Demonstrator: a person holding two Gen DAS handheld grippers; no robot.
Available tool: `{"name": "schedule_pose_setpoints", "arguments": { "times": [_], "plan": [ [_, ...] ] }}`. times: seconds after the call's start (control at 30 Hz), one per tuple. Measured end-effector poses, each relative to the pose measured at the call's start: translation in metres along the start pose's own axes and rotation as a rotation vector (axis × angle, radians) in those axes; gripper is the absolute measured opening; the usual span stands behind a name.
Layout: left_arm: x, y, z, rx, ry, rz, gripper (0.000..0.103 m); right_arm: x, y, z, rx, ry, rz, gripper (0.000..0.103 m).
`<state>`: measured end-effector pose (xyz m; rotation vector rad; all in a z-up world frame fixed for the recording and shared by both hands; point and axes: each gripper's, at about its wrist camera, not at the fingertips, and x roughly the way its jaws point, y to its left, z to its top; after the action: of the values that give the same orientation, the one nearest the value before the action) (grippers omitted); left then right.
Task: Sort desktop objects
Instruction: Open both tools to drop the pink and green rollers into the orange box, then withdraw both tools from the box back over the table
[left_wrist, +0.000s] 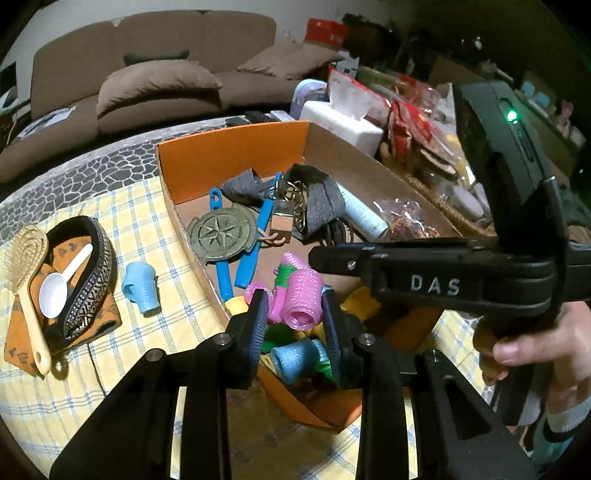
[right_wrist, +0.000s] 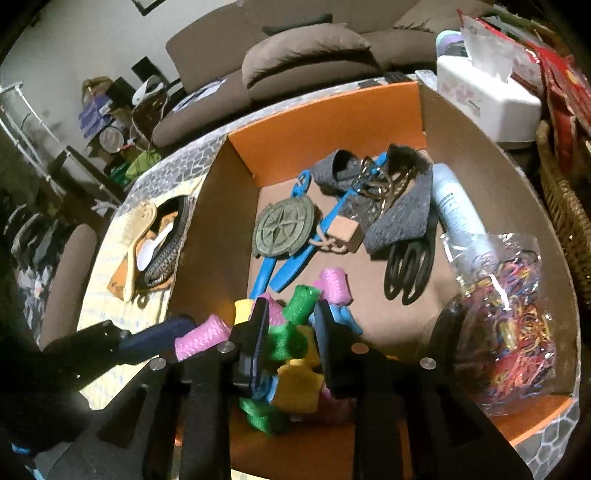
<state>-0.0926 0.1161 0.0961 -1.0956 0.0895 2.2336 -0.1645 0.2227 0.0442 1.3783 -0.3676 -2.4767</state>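
Note:
An orange cardboard box (left_wrist: 236, 144) (right_wrist: 325, 122) holds a heap of mesh hair rollers (right_wrist: 295, 391) in pink, green, yellow and blue. My left gripper (left_wrist: 295, 317) is shut on a pink roller (left_wrist: 301, 306), held over the box's near-left wall. In the right wrist view that roller (right_wrist: 201, 334) shows at the left gripper's tip (right_wrist: 181, 332). My right gripper (right_wrist: 291, 317) hangs over the heap with a green roller (right_wrist: 290, 341) between its parted fingers, and the pads do not seem to press on it. A lone blue roller (left_wrist: 142, 288) lies on the checked cloth left of the box.
The box also holds a bronze compass medallion (left_wrist: 221, 234), blue straps, grey felt pieces, a pale tube (left_wrist: 360, 212), a black hair clip (right_wrist: 406, 269) and a bag of rubber bands (right_wrist: 509, 325). Left on the cloth lie a headband (left_wrist: 92, 277), brush (left_wrist: 27, 266) and spoon (left_wrist: 59, 288). A tissue box (left_wrist: 343, 125) stands behind.

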Motion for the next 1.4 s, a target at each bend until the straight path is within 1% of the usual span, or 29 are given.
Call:
{"name": "schedule_pose_setpoints", "arguments": {
  "times": [0.1, 0.2, 0.27, 0.37, 0.5, 0.57, 0.77, 0.83, 0.87, 0.9, 0.97, 1.03, 1.07, 1.17, 1.2, 1.23, 1.27, 1.33, 1.4],
  "plan": [
    [-0.003, 0.006, 0.001, -0.028, -0.006, -0.017, 0.028, -0.004, 0.001, 0.002, 0.003, -0.022, -0.004, 0.027],
    [-0.009, 0.014, 0.004, -0.06, -0.022, -0.034, 0.036, -0.007, 0.002, 0.004, 0.002, -0.037, -0.006, 0.027],
    [-0.013, 0.022, 0.007, -0.095, -0.032, -0.057, 0.037, -0.01, 0.003, 0.005, 0.001, -0.045, -0.006, 0.027],
    [-0.02, 0.032, 0.011, -0.128, -0.049, -0.061, 0.037, -0.012, 0.006, 0.006, -0.003, -0.055, -0.008, 0.029],
    [-0.031, 0.048, 0.015, -0.163, -0.072, -0.051, 0.037, -0.014, 0.009, 0.008, -0.009, -0.069, -0.012, 0.032],
    [-0.036, 0.055, 0.016, -0.175, -0.081, -0.039, 0.037, -0.017, 0.013, 0.008, -0.021, -0.081, -0.018, 0.036],
    [-0.047, 0.087, 0.015, -0.232, -0.094, 0.034, 0.046, -0.026, 0.032, 0.014, -0.051, -0.129, -0.007, 0.048],
    [-0.049, 0.097, 0.013, -0.255, -0.095, 0.05, 0.051, -0.026, 0.039, 0.016, -0.057, -0.139, 0.005, 0.052],
    [-0.052, 0.104, 0.012, -0.268, -0.097, 0.063, 0.052, -0.027, 0.043, 0.016, -0.062, -0.144, 0.01, 0.055],
    [-0.053, 0.107, 0.012, -0.275, -0.099, 0.073, 0.053, -0.026, 0.047, 0.018, -0.068, -0.149, 0.016, 0.056],
    [-0.058, 0.116, 0.009, -0.285, -0.107, 0.094, 0.059, -0.024, 0.057, 0.019, -0.081, -0.153, 0.026, 0.057],
    [-0.066, 0.126, 0.007, -0.3, -0.12, 0.119, 0.072, -0.022, 0.066, 0.021, -0.092, -0.154, 0.034, 0.057],
    [-0.068, 0.131, 0.006, -0.309, -0.124, 0.128, 0.074, -0.02, 0.07, 0.022, -0.097, -0.154, 0.038, 0.058],
    [-0.077, 0.148, 0.001, -0.344, -0.131, 0.16, 0.087, -0.014, 0.084, 0.022, -0.112, -0.15, 0.051, 0.06],
    [-0.081, 0.155, -0.001, -0.353, -0.133, 0.177, 0.094, -0.012, 0.089, 0.023, -0.116, -0.148, 0.057, 0.064],
    [-0.083, 0.159, -0.002, -0.357, -0.133, 0.185, 0.097, -0.009, 0.093, 0.023, -0.118, -0.147, 0.061, 0.068],
    [-0.085, 0.166, -0.004, -0.364, -0.133, 0.196, 0.098, -0.007, 0.098, 0.023, -0.12, -0.147, 0.068, 0.071],
    [-0.091, 0.18, -0.009, -0.384, -0.131, 0.216, 0.1, -0.003, 0.106, 0.023, -0.125, -0.148, 0.076, 0.074],
    [-0.096, 0.191, -0.013, -0.402, -0.132, 0.23, 0.1, 0.003, 0.117, 0.023, -0.133, -0.147, 0.086, 0.076]
  ]
}}
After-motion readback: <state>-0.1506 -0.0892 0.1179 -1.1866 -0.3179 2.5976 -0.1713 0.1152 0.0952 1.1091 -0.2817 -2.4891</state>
